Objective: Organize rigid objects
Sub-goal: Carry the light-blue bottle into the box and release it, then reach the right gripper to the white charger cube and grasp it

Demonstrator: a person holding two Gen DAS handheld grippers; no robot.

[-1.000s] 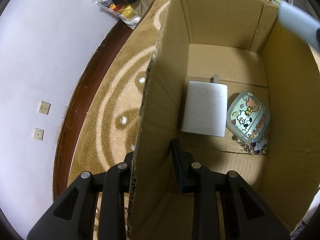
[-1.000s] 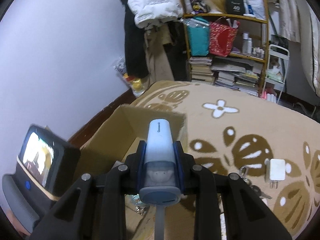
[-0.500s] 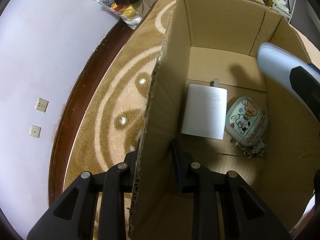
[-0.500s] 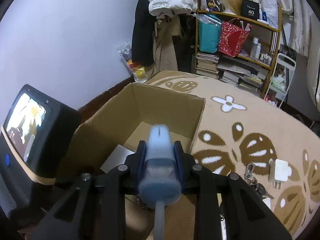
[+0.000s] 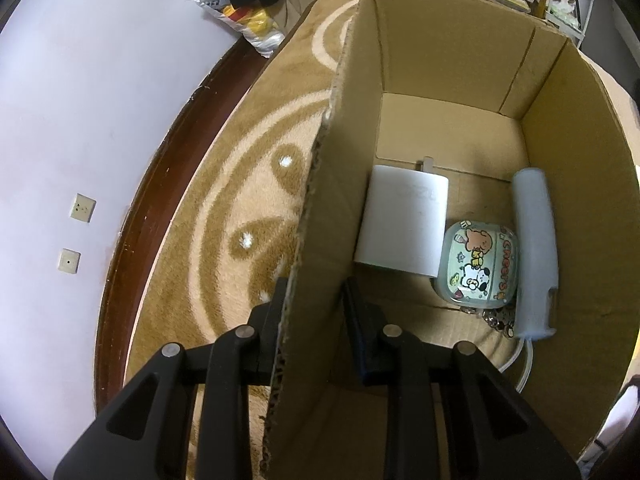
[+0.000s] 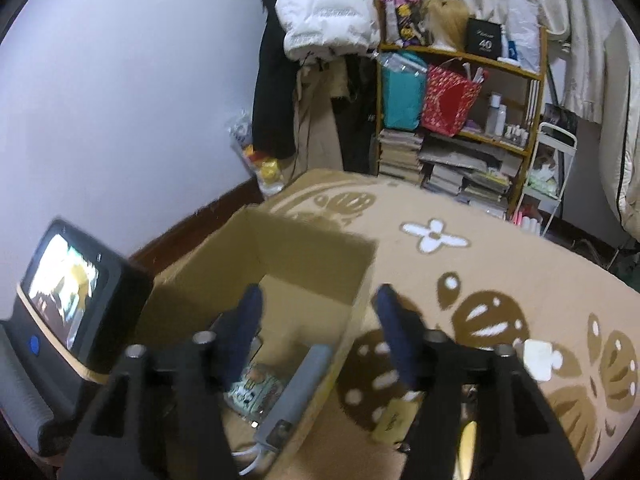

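An open cardboard box [image 5: 332, 184] stands on the patterned carpet. My left gripper [image 5: 316, 286] is shut on the box's near left wall, one finger outside and one inside. On the box floor lie a white charger [image 5: 402, 220], a cartoon-printed case [image 5: 478, 266] with a key chain, and a pale blue handheld device [image 5: 534, 248] with a white cord along the right wall. My right gripper [image 6: 317, 296] hovers above the box [image 6: 304, 240] with its jaws opening and nothing between them. The device [image 6: 298, 388] lies below them beside the case [image 6: 252, 388].
On the carpet right of the box lie a white plug adapter [image 6: 542, 354] and a yellow tag [image 6: 394, 420]. A crowded shelf [image 6: 460, 128] and hanging clothes fill the far side. The wall and dark baseboard [image 5: 132, 240] run left of the box.
The right gripper's jaws have spread and the pale blue device has left them; it now lies in the box by the right wall. The left gripper keeps its hold on the box wall.
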